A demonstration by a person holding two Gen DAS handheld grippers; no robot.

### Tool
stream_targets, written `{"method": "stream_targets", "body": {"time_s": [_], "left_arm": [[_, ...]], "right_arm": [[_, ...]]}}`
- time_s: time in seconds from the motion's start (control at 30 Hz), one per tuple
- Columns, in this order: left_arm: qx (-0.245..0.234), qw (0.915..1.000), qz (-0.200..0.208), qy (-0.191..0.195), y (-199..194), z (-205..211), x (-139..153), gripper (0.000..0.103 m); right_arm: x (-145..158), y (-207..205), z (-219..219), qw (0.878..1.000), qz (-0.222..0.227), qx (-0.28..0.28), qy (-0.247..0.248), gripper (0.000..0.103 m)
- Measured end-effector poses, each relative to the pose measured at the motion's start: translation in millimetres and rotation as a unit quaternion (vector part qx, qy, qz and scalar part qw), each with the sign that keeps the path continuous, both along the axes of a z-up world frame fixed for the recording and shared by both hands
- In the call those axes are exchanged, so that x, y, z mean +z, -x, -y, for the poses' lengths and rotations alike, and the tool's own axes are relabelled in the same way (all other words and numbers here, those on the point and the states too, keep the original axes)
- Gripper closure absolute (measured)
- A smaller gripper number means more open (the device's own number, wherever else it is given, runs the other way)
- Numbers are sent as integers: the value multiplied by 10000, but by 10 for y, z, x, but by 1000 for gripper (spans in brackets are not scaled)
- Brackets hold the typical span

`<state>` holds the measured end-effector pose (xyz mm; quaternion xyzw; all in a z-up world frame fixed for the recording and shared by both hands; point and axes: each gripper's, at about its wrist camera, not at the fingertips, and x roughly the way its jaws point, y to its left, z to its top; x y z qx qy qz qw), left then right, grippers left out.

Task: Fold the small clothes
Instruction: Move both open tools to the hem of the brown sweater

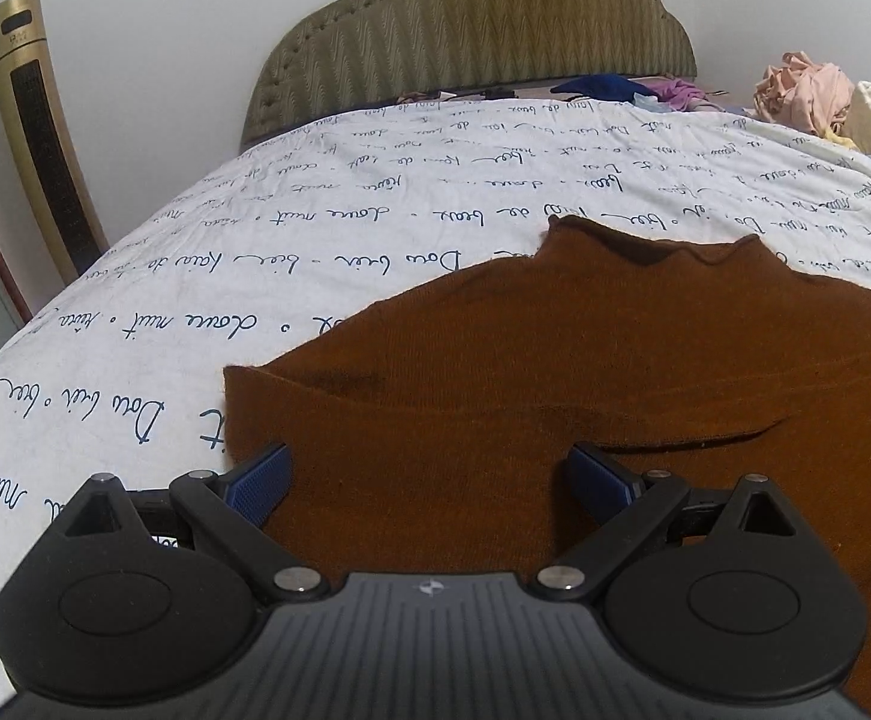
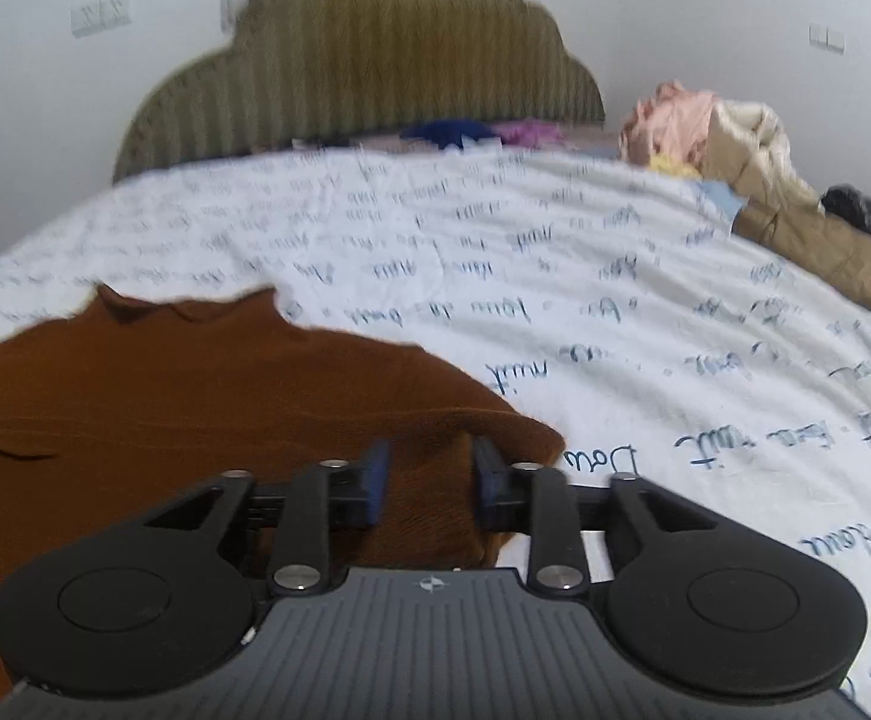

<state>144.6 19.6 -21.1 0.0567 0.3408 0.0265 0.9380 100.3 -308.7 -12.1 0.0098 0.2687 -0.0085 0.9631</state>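
Note:
A brown knit sweater (image 1: 555, 360) lies flat on the white bedsheet with blue handwriting (image 1: 315, 228), its collar toward the headboard. A sleeve is folded across its body. My left gripper (image 1: 426, 462) hovers open and wide over the sweater's left lower part, its blue pads (image 1: 258, 489) apart with only flat fabric beneath. In the right wrist view the sweater (image 2: 165, 396) fills the lower left. My right gripper (image 2: 431, 450) stands at the sweater's right edge, jaws partly apart. Brown fabric shows in the gap, and the pads do not press on it.
A padded olive headboard (image 1: 465, 30) stands at the far end of the bed. A heap of pink, cream and tan clothes (image 2: 705, 126) lies at the far right, with blue and purple garments (image 2: 453, 132) by the headboard. A gold tower fan (image 1: 39, 132) stands left of the bed.

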Motion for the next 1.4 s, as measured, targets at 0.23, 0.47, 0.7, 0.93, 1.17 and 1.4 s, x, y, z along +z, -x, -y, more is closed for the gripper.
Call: {"method": "stream_targets", "body": {"time_s": [0.23, 0.47, 0.7, 0.93, 1.17, 1.4], "left_arm": [[18, 10000, 63, -65, 9, 24, -105, 1], [37, 9995, 243, 199, 69, -61, -171, 0], [-169, 9992, 165, 335, 403, -143, -53, 0], [-47, 9963, 415, 745, 1197, -532, -50, 0], [1153, 9866, 1062, 456, 1650, -1109, 50, 0], [696, 9914, 917, 621, 1488, -893, 165, 0]], "right_arm": [[-164, 51, -318, 9965, -329, 515, 572, 8], [-331, 90, -36, 9981, -407, 149, -426, 0], [-356, 160, 21, 9970, -362, 16, -683, 0], [-344, 224, 78, 9962, -333, -173, -786, 0], [-216, 805, 15, 9933, -220, -101, -1126, 0], [-211, 1320, -409, 9946, -237, 514, -868, 0]]}}
